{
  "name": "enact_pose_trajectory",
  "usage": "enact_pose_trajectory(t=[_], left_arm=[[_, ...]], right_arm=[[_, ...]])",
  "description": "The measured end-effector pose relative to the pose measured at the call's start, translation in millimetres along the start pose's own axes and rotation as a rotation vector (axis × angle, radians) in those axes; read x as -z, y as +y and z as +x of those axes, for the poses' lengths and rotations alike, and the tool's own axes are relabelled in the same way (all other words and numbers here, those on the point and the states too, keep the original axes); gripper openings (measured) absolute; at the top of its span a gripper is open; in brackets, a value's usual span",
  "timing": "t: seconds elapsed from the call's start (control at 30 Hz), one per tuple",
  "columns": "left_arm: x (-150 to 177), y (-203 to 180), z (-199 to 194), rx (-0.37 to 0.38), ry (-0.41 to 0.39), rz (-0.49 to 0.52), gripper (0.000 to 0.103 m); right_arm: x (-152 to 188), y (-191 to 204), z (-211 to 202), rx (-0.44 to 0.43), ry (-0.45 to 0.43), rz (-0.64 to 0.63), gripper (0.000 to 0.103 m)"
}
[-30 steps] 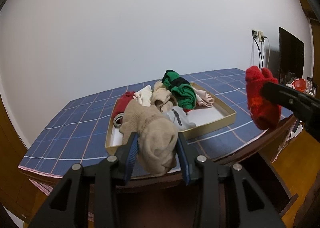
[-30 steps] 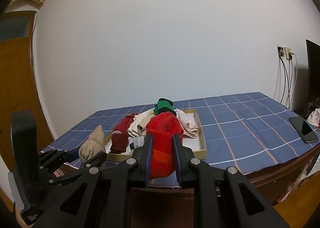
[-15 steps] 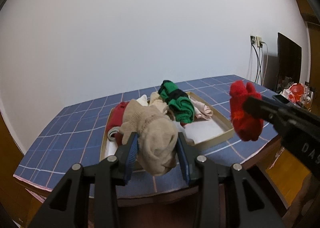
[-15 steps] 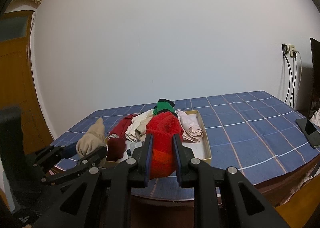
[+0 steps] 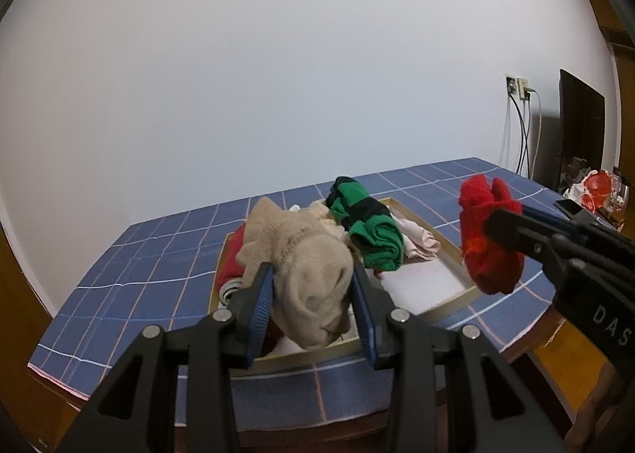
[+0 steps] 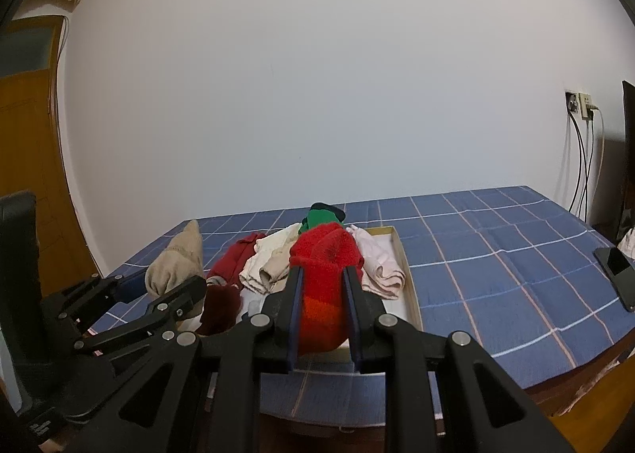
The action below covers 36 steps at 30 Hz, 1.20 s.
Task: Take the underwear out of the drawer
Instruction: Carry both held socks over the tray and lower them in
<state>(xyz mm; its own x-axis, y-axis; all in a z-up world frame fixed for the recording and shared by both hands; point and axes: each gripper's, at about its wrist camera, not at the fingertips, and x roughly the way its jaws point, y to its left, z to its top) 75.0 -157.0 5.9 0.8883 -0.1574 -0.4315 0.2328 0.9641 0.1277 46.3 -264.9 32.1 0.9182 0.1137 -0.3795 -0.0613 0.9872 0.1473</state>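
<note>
i had the left gripper (image 5: pixel 313 304) clamped on a beige piece (image 5: pixel 307 270), the right gripper (image 6: pixel 323 316) on a red piece (image 6: pixel 325 278), both raised over the drawer (image 5: pixel 432 312) at 12 o'clock; i judged best: keep both squeezes firm, carry clear of its rim.

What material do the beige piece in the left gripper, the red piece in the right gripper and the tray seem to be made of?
Beige piece: soft knit fabric, matte; ribbed stitches show, perhaps wool or cotton.
Red piece: fuzzy knit or fleece, matte; its surface looks napped, with an orange patch lower down.
Tray: probably cardboard; thin tan walls, white inside, dull finish.
</note>
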Motion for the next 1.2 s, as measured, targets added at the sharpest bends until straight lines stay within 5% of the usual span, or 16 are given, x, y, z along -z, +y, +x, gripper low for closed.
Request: enact_pose_trajectory(t=[1.2], left_arm=[[-3.2, 21.3, 64.7, -0.005, 0.061, -0.066, 0.038]], right_arm=[[-6.7, 0.3, 54.2, 0.005, 0.084, -0.018, 0.022]])
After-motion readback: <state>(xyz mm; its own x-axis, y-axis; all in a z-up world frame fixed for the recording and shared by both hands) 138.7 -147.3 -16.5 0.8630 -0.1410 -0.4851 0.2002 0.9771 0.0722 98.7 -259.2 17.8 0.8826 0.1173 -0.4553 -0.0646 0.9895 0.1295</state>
